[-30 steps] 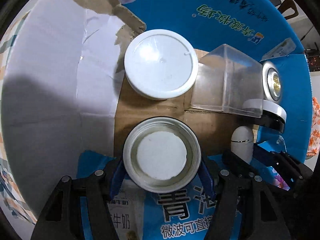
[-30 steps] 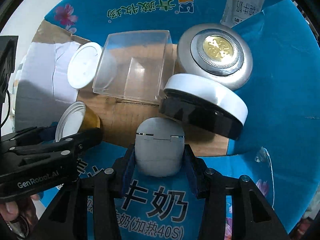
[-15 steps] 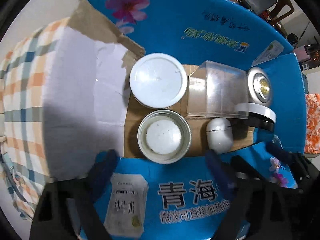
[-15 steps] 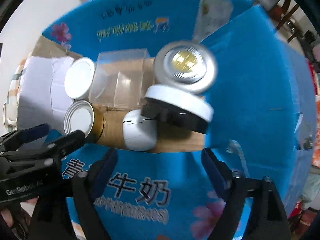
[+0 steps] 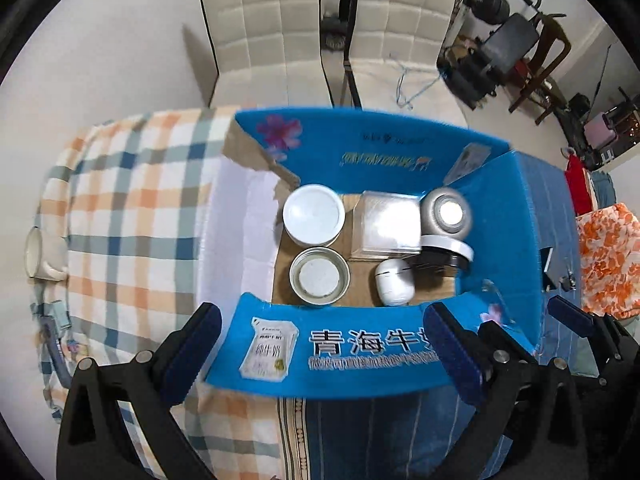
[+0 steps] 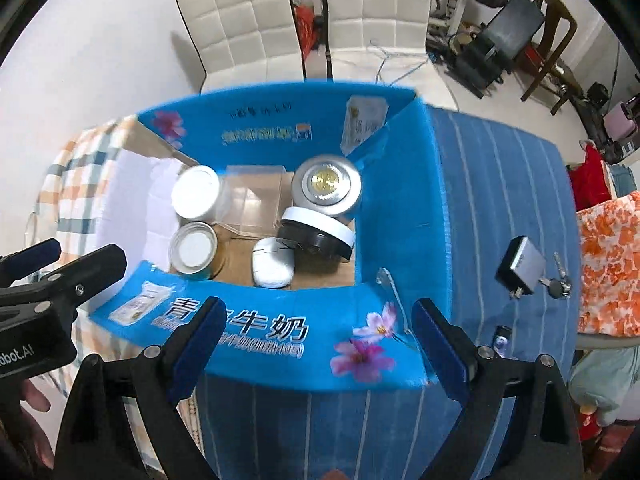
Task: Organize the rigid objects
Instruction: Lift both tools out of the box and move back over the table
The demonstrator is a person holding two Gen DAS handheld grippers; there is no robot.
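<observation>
A blue cardboard box (image 5: 352, 344) (image 6: 400, 208) holds several objects: a white-lidded jar (image 5: 314, 214) (image 6: 197, 197), a gold tin (image 5: 319, 276) (image 6: 193, 250), a clear plastic case (image 5: 386, 224) (image 6: 252, 196), a silver round tin (image 5: 448, 212) (image 6: 326, 186), a black and white round case (image 5: 446, 252) (image 6: 318, 234) and a white oval case (image 5: 394, 282) (image 6: 272, 266). My left gripper (image 5: 324, 356) hangs open above the box's near wall, holding nothing. My right gripper (image 6: 316, 344) is also open and empty, high over the same wall.
The box sits on a bed with a plaid cloth (image 5: 124, 216) on the left and a blue striped cloth (image 6: 500, 184) on the right. A grey adapter (image 6: 520, 266), keys (image 6: 556, 284) and a small bottle (image 6: 500, 336) lie right of the box. White chairs (image 6: 304, 20) stand behind.
Both grippers opened, letting go of the gold tin and the white oval case inside the box, then rose well up and back from the box.
</observation>
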